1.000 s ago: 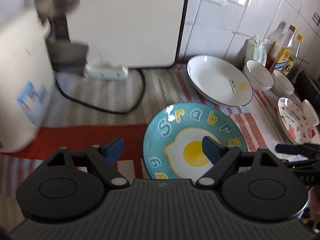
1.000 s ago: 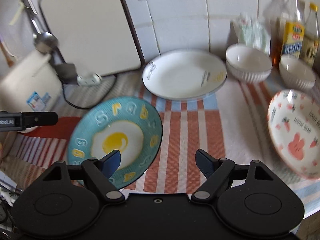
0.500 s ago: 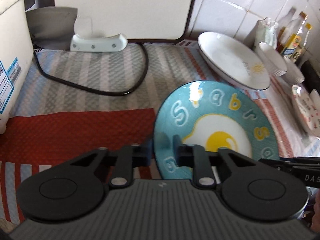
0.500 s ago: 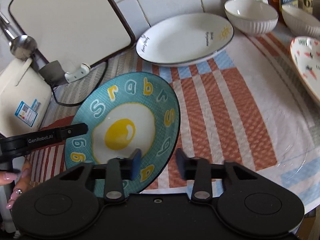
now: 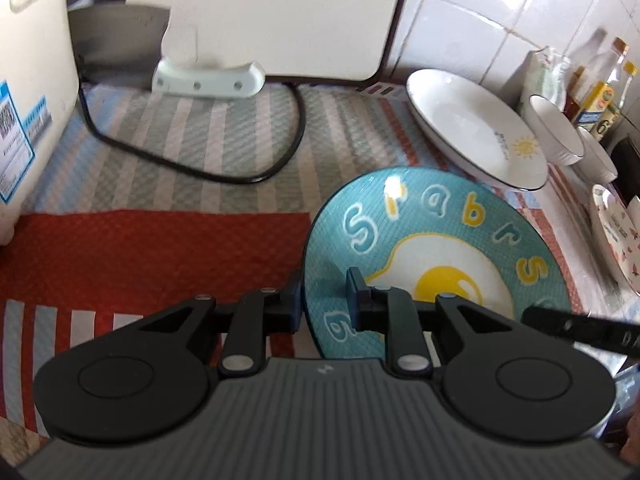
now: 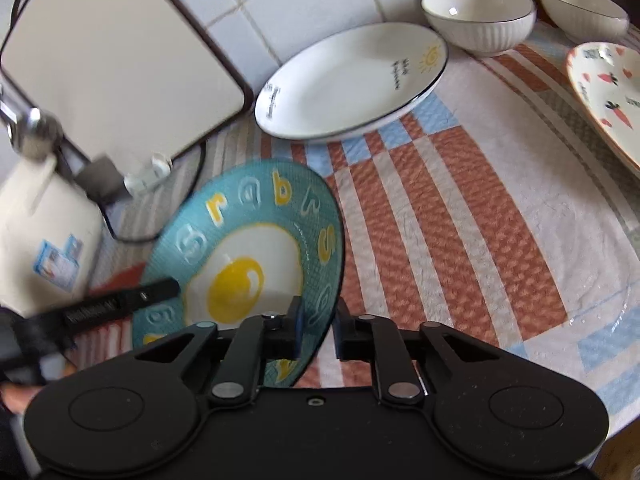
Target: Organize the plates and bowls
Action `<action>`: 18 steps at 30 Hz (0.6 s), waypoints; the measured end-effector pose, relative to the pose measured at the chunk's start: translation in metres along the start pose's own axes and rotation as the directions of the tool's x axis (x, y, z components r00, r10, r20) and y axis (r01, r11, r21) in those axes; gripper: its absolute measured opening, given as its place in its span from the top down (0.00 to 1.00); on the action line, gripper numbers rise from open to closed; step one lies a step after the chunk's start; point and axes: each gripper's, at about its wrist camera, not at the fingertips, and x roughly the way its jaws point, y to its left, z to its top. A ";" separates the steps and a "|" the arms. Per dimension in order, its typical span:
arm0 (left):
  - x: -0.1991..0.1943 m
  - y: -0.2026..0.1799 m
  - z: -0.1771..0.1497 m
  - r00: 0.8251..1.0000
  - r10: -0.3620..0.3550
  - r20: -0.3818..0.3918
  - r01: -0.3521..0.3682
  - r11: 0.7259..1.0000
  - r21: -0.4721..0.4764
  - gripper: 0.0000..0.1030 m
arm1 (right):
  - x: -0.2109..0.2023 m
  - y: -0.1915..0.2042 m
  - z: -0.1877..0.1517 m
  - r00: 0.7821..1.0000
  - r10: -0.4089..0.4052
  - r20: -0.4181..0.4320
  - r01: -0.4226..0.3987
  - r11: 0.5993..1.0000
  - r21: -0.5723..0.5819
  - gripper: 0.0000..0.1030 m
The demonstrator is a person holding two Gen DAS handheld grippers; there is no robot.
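Observation:
A blue plate (image 5: 440, 240) with a fried-egg picture and letters lies on the striped cloth. My left gripper (image 5: 324, 298) has the plate's near left rim between its pads, which press on it while the jaws are opening slightly. My right gripper (image 6: 319, 322) holds the same blue plate (image 6: 248, 240) at its near right rim, its jaws closing on it. A white plate (image 6: 348, 80) with a sun mark sits behind. Two white bowls (image 6: 480, 12) stand at the back right, and a carrot-patterned plate (image 6: 608, 92) lies at the right.
A white rice cooker (image 5: 28, 80) stands at the left, its black cable (image 5: 240, 178) looping over the cloth. A white board (image 5: 260, 12) leans on the tiled wall. Bottles (image 5: 604, 92) stand in the far right corner.
Both grippers went from wide open to closed on the blue plate's rim, one on each side, and sank toward it. The right gripper's view has rolled.

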 end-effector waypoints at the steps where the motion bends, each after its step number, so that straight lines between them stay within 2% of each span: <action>1: -0.002 -0.001 0.000 1.000 -0.004 -0.001 0.004 1.000 -0.012 0.80 | -0.005 0.001 0.002 1.000 -0.002 0.015 0.002 1.000 -0.013 0.83; 7: -0.013 -0.025 -0.003 0.999 -0.053 0.007 0.052 0.998 0.022 0.81 | -0.030 -0.016 0.012 0.999 0.000 0.046 0.001 1.000 -0.015 0.84; 18: -0.007 -0.102 -0.007 0.984 -0.168 -0.049 0.174 0.976 0.133 0.81 | -0.087 -0.076 0.005 0.993 -0.076 0.092 0.072 0.996 0.043 0.83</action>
